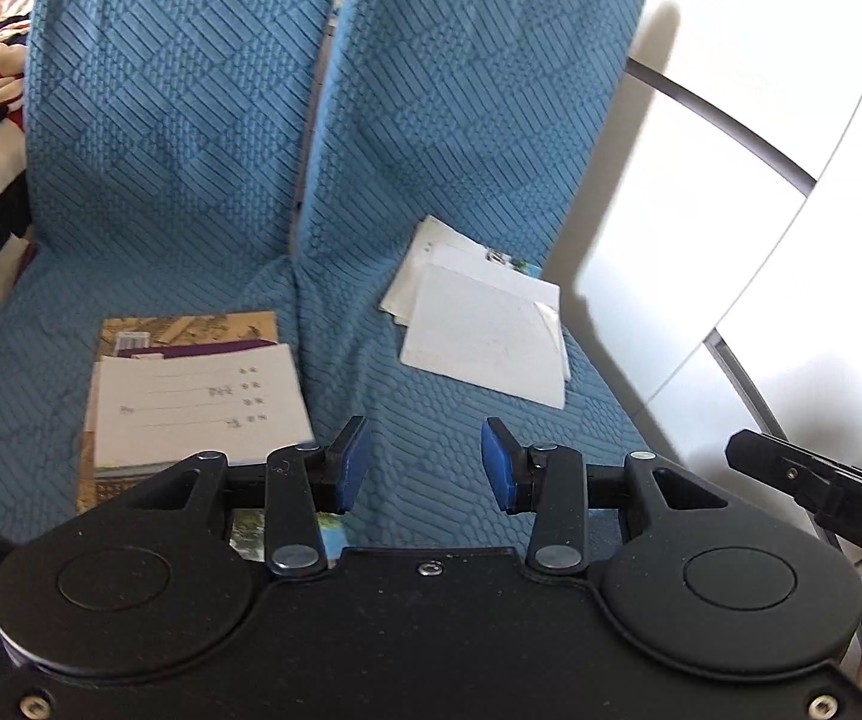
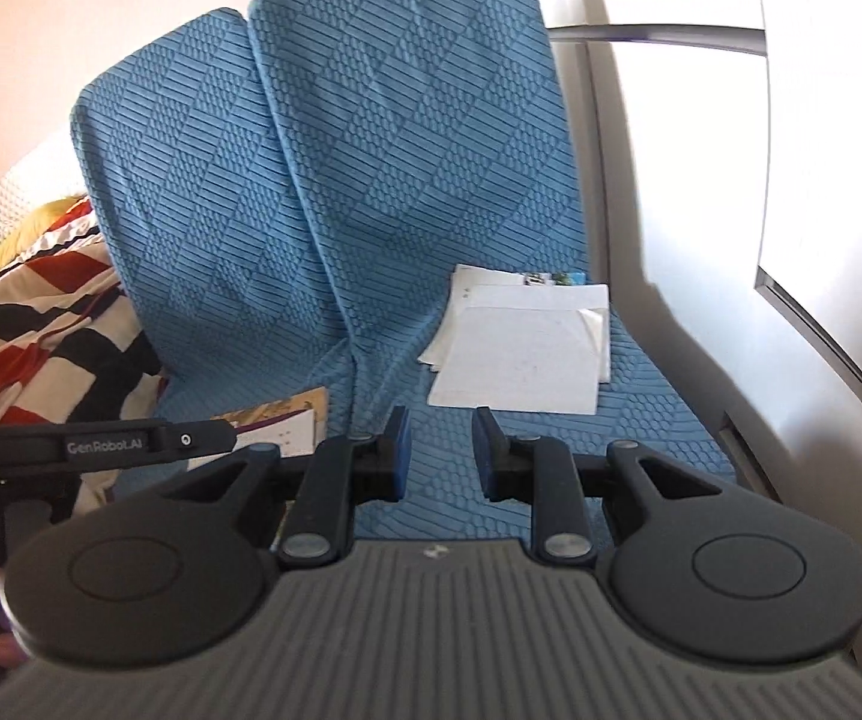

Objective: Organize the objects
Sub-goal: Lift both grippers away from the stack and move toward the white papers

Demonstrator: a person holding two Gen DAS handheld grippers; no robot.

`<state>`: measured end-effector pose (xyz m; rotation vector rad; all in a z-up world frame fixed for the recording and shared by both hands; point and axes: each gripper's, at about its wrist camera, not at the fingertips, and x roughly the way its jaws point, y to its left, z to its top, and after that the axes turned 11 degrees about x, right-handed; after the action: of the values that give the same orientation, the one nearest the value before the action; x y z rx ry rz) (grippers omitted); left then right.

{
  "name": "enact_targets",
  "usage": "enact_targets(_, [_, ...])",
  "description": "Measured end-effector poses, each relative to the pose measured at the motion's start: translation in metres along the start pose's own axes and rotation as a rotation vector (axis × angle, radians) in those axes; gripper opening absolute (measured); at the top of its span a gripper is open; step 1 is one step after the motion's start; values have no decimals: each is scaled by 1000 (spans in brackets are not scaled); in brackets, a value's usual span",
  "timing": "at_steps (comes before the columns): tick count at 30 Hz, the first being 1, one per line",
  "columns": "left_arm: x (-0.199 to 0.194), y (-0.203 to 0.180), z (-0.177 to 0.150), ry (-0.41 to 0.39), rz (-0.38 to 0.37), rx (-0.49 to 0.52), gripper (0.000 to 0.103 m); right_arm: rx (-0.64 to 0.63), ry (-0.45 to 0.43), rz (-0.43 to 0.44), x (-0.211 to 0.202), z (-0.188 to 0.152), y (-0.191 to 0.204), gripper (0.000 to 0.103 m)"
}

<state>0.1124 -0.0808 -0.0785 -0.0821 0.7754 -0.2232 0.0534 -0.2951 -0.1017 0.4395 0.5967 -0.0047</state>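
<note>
2 heaps of paper goods lie on the blue textured fabric sofa seat (image 1: pixel 443 438): a stack of books topped by a white lined sheet (image 1: pixel 197 402) on the left cushion, and a loose pile of white paper sheets (image 1: pixel 479 324) on the right cushion, well apart. The left gripper (image 1: pixel 425 462) hovers over the seat between them, jaws parted and empty; the right gripper (image 2: pixel 440 450) hangs just short of the loose pile, jaws narrowly parted, nothing between them. Risk: thin sheets on soft fabric may slide, crease or fan apart under a pinch. The loose pile sits close to the white panel (image 2: pixel 671 240) at the seat's right edge; open cushion remains in front.
</note>
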Motion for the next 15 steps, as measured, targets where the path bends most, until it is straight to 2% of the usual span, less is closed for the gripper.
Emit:
enact_targets(7, [9,-27,6,14,-31,40,39,27,-25,-25,1,2,-25,26])
enact_targets(15, [20,-28,19,22,2,38,39,47,-39,-45,8,9,-48,28])
